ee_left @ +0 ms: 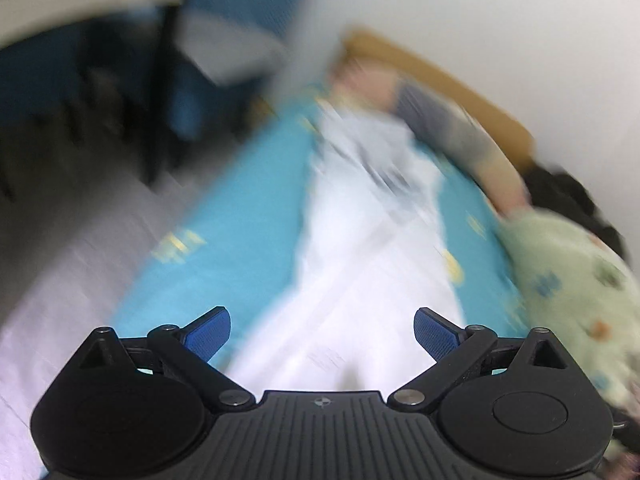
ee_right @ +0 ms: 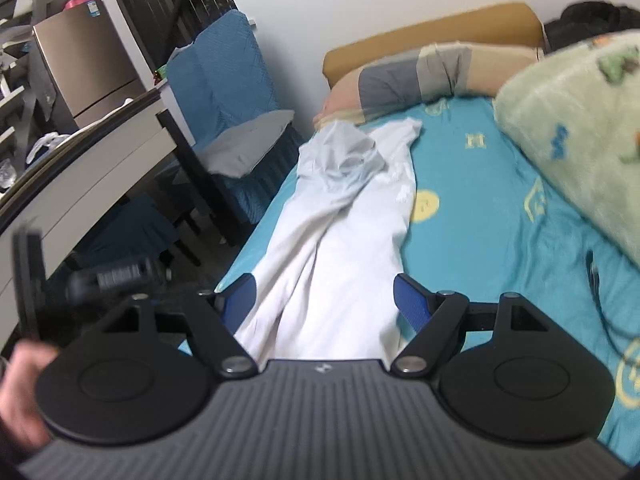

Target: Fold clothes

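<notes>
Step in hand: by my reckoning the approach before a first grasp; the white garment lay long and rumpled on the bed, with no fold yet made in it.

Next move: I judged each tool would need to come down onto the near edge and close on a single layer of cloth, wide apart, so the piece could be lifted and spread flat.

Right tool: its blue pads stood wide apart, gripping nothing. The near end of the garment ran between them; whether the cloth brushed the pads I could not tell.

Left tool: likewise spread wide and empty, with the white cloth below and ahead of it. That view was smeared by motion, so contact could not be read.

Garment's place: along the near side of the bed, on the teal sheet, its far end bunched just short of the long pillow.

Around it: a pale green blanket was heaped to the right, well clear of the garment. A blue chair stood beyond the bed edge.
</notes>
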Available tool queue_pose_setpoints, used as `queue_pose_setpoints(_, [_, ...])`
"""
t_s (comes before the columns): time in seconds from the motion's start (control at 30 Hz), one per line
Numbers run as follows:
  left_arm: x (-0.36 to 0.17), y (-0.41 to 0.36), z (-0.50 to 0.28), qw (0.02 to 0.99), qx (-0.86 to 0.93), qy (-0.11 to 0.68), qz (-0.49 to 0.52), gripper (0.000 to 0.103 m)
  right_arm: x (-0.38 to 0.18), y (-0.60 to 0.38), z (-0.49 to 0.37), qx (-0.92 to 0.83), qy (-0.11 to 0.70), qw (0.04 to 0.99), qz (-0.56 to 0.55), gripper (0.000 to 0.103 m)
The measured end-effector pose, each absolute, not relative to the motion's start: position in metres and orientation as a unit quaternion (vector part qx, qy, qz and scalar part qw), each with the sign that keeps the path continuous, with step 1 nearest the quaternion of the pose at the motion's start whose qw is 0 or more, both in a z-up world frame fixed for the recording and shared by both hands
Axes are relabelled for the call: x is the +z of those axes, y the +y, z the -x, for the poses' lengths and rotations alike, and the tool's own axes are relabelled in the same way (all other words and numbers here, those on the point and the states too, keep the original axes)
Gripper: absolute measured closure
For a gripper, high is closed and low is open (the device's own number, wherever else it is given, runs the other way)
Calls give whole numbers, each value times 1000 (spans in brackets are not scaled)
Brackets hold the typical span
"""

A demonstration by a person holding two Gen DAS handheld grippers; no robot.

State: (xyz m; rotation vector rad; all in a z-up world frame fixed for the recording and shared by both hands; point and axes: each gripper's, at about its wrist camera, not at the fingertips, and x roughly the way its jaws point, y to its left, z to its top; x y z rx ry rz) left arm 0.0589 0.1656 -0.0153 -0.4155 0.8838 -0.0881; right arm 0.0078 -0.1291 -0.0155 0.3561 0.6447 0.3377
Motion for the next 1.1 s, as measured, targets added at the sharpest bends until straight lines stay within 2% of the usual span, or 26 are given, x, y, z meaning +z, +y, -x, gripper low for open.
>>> queue_pose_setpoints(0.03, [-16, 172, -64, 872, -65, 442, 201, 10, -18, -131, -6, 169, 318, 916, -179, 26])
queue_pose_setpoints(0.23, [-40, 220, -71, 833, -143, 500, 189, 10, -18, -144, -8, 174, 318, 907, -212, 26])
queue_pose_setpoints(0.4, [-80, 243, -72, 816, -134, 542, 150, 29, -22, -154, -15, 176, 321, 895, -253, 26])
queue_pose_setpoints(0.47, [-95, 246, -69, 804, -143, 558, 148, 43, -22, -156, -16, 174, 319, 896, -255, 26])
queue_pose_setpoints(0.53, [-105, 241, -58, 803, -144, 566, 119, 52, -22, -159, -17, 170, 317, 897, -257, 26])
queue_pose_setpoints(0.6, [-107, 238, -48, 811, -145, 559, 97, 55, -23, -163, -18, 166, 317, 896, -264, 26])
queue_pose_setpoints(0.67, [-104, 234, -43, 815, -145, 555, 85, 87, -24, -166, -19, 163, 317, 894, -270, 26])
queue_pose_setpoints(0.73, [-93, 224, -37, 821, -148, 548, 58, 98, -25, -169, -20, 159, 318, 893, -275, 26])
queue_pose_setpoints(0.97, [-15, 135, 9, 848, -184, 472, -153, 100, -25, -182, -17, 149, 310, 893, -291, 26])
queue_pose_setpoints(1.1, [18, 71, 42, 847, -219, 435, -216, 101, -25, -191, -17, 141, 305, 894, -297, 25])
